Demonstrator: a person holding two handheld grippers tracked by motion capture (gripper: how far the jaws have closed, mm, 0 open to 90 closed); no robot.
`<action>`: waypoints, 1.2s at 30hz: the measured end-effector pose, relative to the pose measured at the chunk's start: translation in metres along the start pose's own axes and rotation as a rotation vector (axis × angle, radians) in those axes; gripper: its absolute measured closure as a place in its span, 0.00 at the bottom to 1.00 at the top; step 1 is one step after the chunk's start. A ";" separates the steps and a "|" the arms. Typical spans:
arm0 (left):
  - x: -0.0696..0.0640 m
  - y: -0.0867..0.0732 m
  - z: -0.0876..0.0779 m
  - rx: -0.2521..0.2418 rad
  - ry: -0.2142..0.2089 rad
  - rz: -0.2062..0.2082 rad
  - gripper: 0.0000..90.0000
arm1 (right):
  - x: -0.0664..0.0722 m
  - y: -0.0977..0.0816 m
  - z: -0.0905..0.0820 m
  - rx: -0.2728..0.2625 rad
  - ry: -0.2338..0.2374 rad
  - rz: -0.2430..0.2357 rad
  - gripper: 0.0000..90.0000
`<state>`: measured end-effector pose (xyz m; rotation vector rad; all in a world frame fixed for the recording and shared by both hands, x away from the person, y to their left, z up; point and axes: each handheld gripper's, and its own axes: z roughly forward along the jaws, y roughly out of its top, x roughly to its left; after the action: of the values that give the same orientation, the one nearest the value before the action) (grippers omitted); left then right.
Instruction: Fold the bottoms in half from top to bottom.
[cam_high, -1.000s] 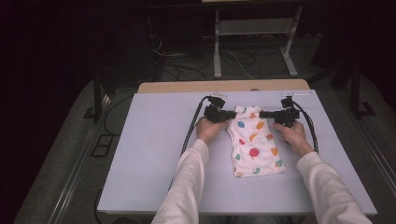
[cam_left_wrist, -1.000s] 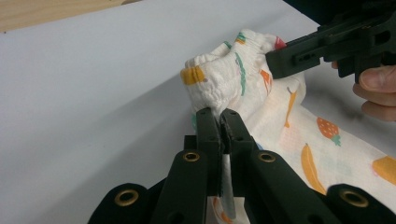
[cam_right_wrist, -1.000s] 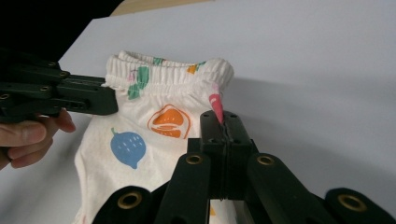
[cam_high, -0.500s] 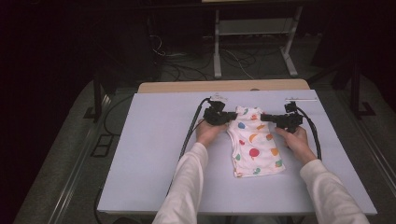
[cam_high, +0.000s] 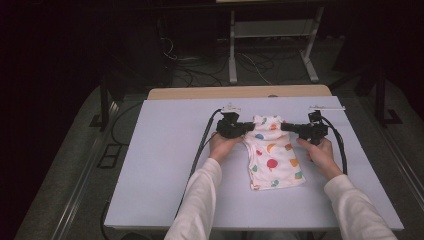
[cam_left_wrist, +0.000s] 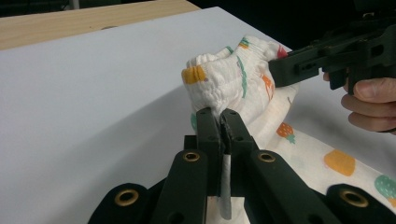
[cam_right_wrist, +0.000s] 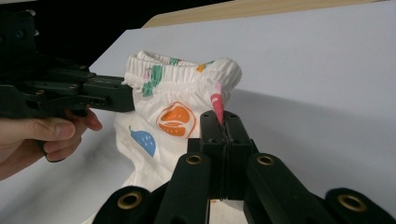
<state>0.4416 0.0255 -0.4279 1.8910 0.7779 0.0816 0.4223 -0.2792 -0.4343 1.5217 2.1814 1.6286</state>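
A small white garment (cam_high: 272, 160) printed with coloured fruit lies flat at the middle of the white table (cam_high: 165, 150), its elastic waistband at the far end and lifted off the surface. My left gripper (cam_high: 248, 127) is shut on the waistband's left end, the cloth (cam_left_wrist: 224, 79) pinched between its closed tips (cam_left_wrist: 220, 116). My right gripper (cam_high: 286, 127) is shut on the waistband's right end, with a fold of cloth (cam_right_wrist: 177, 93) caught in its tips (cam_right_wrist: 223, 119). The two grippers face each other across the waistband; each appears in the other's view (cam_left_wrist: 280, 70) (cam_right_wrist: 116, 95).
A strip of bare wood (cam_high: 240, 92) runs along the table's far edge. Black cables (cam_high: 200, 150) trail from both grippers toward the person. Past the table, a white stand (cam_high: 270, 50) and loose cables sit on the dark floor.
My right gripper has shifted slightly to the right and toward the person with the waistband's end in it. The left gripper has stayed put.
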 end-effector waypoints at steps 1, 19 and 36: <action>-0.001 0.000 -0.001 0.000 0.000 0.003 0.96 | 0.001 0.000 -0.001 -0.002 -0.001 -0.005 0.98; -0.027 -0.010 -0.011 -0.007 -0.030 0.030 0.96 | 0.013 -0.014 -0.018 0.004 -0.021 -0.023 0.98; -0.041 -0.020 -0.016 0.023 -0.045 0.041 0.96 | 0.019 -0.026 -0.026 0.024 -0.016 -0.027 0.98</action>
<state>0.3941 0.0210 -0.4256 1.9246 0.7125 0.0557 0.3816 -0.2846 -0.4321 1.4987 2.2118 1.5821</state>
